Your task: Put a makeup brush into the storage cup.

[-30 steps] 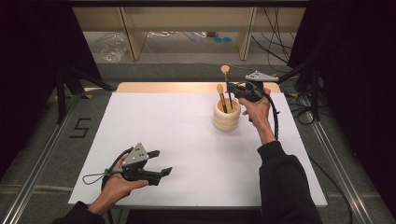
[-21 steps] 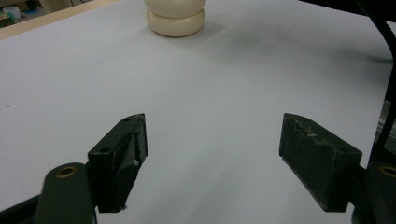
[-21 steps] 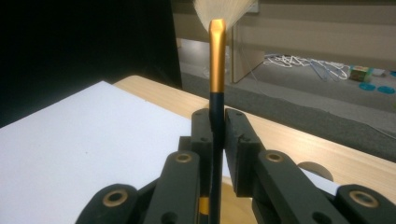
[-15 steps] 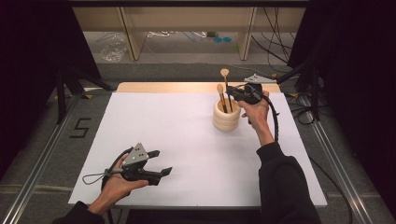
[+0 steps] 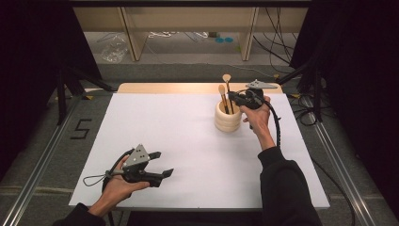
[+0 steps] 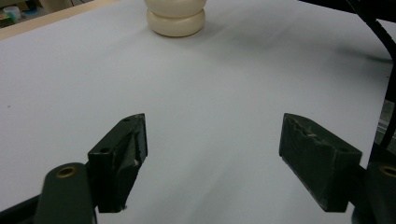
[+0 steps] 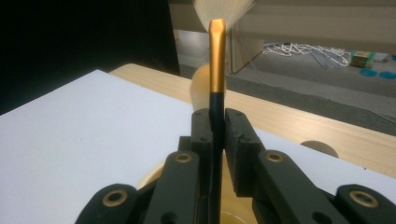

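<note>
From the high view, a white sheet (image 5: pixel 188 141) covers the table, with a strip of bare wood along the far edge. A cream ribbed holder (image 5: pixel 227 117) stands on the far right part of the sheet. Two brushes rise out of it; a shorter one (image 5: pixel 222 96) stands beside a taller one (image 5: pixel 227 84), both roughly upright. The right tongs (image 5: pixel 236 97) sit just right of the holder's top, held in the person's right hand (image 5: pixel 256 117), and reach in at the brush handles. Well apart, near the front left corner of the sheet, the left tongs (image 5: pixel 162 165) rest in the person's left hand (image 5: pixel 115 186), jaws spread with nothing between them, pointing toward the right.

In the left gripper view, the two black jaws of the left tongs (image 6: pixel 212 154) stand wide apart over bare white sheet (image 6: pixel 210 93). The holder (image 6: pixel 176 18) shows far ahead at the top edge, its lower rings in sight.

In the right gripper view, the right tongs (image 7: pixel 217 135) are clenched on a brush (image 7: pixel 217 60): the dark handle runs up between the pads, then a gold metal collar, then pale bristles fanning at the top edge. The brush stands upright. Below the jaws the pale rim of the holder (image 7: pixel 152 177) shows, and the white sheet (image 7: pixel 93 121) lies beyond, with the wooden table edge (image 7: pixel 299 126) behind it.
</note>
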Motion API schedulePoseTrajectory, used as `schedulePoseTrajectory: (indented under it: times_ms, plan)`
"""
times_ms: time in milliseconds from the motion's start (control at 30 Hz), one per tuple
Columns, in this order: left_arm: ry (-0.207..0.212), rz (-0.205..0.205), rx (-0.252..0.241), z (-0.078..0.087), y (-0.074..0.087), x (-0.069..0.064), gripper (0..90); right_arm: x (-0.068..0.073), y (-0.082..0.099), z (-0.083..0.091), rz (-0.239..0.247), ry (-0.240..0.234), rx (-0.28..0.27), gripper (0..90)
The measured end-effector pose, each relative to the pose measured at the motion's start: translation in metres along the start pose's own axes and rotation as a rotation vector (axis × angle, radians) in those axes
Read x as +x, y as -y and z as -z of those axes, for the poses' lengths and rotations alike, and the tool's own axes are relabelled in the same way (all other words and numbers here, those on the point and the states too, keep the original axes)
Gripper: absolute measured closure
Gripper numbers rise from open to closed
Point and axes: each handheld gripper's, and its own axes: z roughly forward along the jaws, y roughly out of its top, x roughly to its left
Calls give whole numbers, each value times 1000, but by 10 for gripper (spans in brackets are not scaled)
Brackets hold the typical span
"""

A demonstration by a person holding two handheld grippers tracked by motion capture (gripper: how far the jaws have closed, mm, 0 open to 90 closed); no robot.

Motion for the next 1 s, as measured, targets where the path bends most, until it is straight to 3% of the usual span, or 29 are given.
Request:
schedulePoseTrajectory:
  times_ms: [67, 333, 400, 533, 600, 667, 700, 767, 800, 867, 1000]
  plan:
    - [3, -25, 0, 0, -1, 1, 237, 0, 1, 0, -6, 7, 11, 831]
    - [7, -24, 1, 0, 0, 2, 237, 0, 2, 1, -5, 3, 25, 819]
    - [5, 2, 0, 0, 0, 0, 237, 0, 3, 1, -17, -1, 28, 782]
    - [0, 3, 0, 0, 0, 0, 237, 2, -1, 4, -7, 30, 18, 630]
    - [3, -24, 0, 0, -1, 1, 237, 3, -2, 6, -4, 34, 21, 584]
    - [2, -22, 0, 0, 0, 1, 237, 4, -4, 9, -2, 39, 26, 533]
    - [-1, 0, 1, 0, 0, 0, 237, 5, -4, 11, -10, 45, 34, 513]
    - [0, 0, -1, 0, 0, 0, 237, 5, -5, 13, 9, 52, 20, 486]
    - [2, -21, -1, 0, 0, 1, 237, 5, -5, 15, 13, 54, 22, 469]
    - [1, 0, -2, 0, 0, 0, 237, 7, -6, 18, 16, 56, 16, 449]
    - [1, -16, -2, 0, -1, 1, 237, 10, -7, 26, 22, 61, 18, 416]
